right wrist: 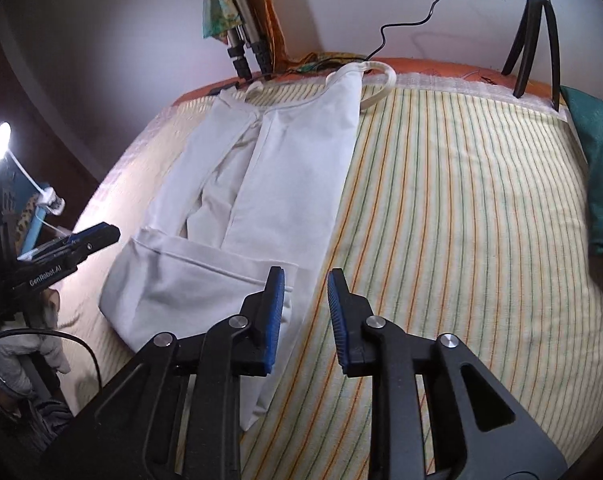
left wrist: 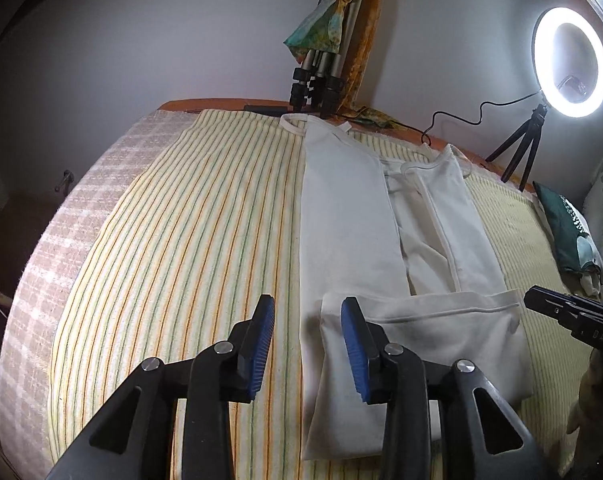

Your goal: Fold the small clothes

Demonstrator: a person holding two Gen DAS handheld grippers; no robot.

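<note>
A white sleeveless garment (left wrist: 349, 216) lies flat on the striped bed cover (left wrist: 181, 240), its sides folded inward and its bottom hem folded up over the near part (left wrist: 441, 344). It also shows in the right wrist view (right wrist: 277, 184). My left gripper (left wrist: 307, 348) is open and empty, hovering over the garment's near left edge. My right gripper (right wrist: 305, 316) is open and empty over the garment's near right edge. Each gripper shows in the other's view, the right one (left wrist: 573, 316) and the left one (right wrist: 61, 256).
A lit ring light (left wrist: 569, 56) on a small tripod (right wrist: 535, 32) stands at the bed's far right corner. Tripod legs (left wrist: 317, 76) with a colourful cloth stand at the far edge. A green cushion (right wrist: 597, 168) lies at the right. The striped cover (right wrist: 461, 220) spreads right of the garment.
</note>
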